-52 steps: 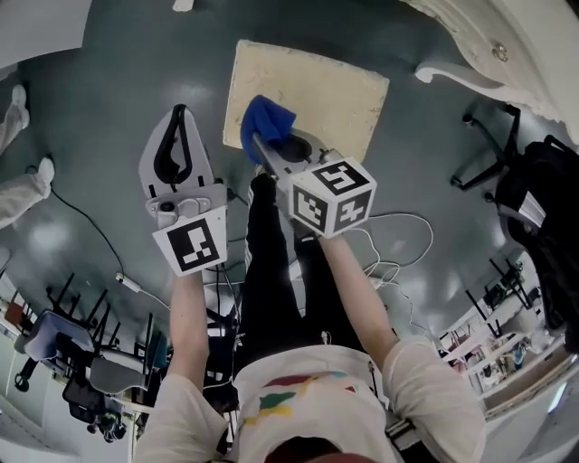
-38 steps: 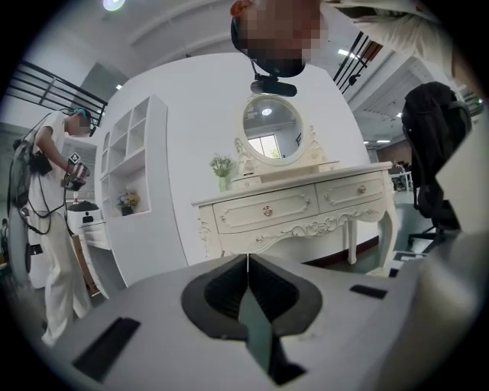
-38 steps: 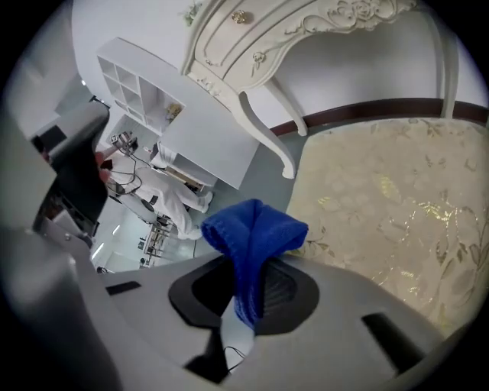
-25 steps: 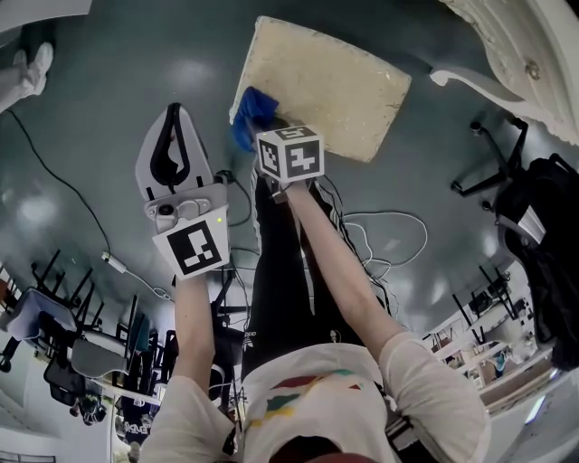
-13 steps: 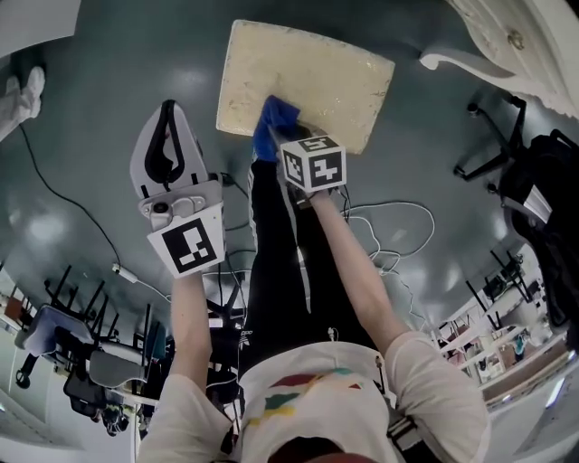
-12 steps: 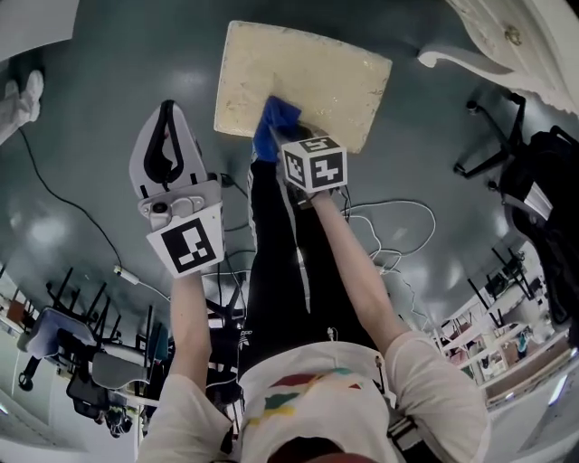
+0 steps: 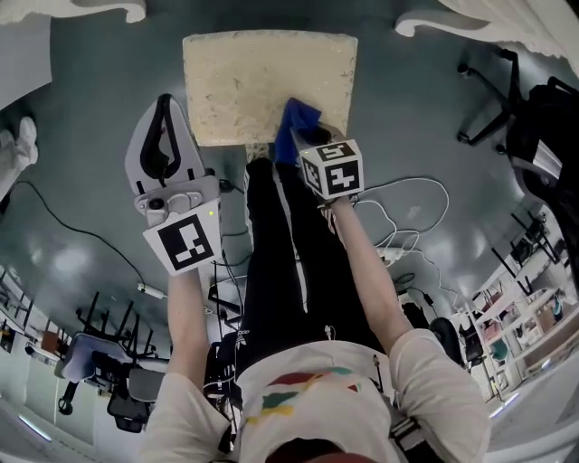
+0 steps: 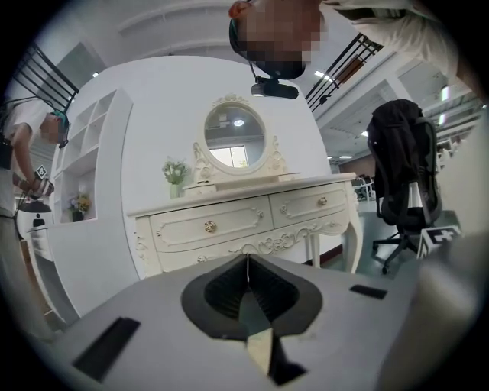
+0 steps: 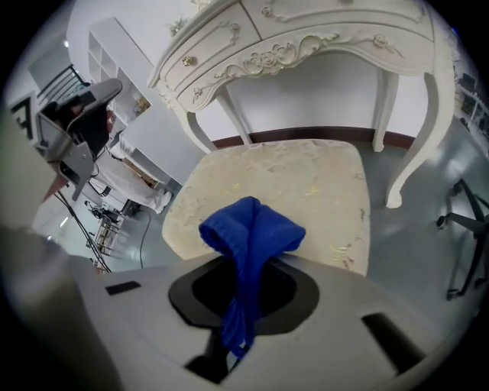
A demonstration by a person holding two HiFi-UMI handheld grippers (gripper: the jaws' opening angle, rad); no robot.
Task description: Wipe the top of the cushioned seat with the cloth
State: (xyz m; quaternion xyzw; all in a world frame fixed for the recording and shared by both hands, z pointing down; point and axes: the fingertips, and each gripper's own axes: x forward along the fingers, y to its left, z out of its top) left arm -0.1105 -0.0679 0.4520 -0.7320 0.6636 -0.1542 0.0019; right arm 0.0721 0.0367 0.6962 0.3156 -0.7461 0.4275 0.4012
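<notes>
Right tongs [image 9: 243, 321] are gripping crumpled blue cloth [image 9: 252, 229] at near edge of cream cushioned seat [image 9: 306, 183], seemingly mid-wipe; left tongs [image 8: 247, 294] are idling, clenched empty

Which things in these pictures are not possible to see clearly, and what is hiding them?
- Whether the cloth touches the seat: in the head view the right gripper and its marker cube cover that spot; in the right gripper view the cloth itself hides it.
- Seat's near edge: right gripper view, behind the gripper body.
- Seat's legs: head view, under the cushion.
- Dressing table: head view, cut off by the top edge.
</notes>
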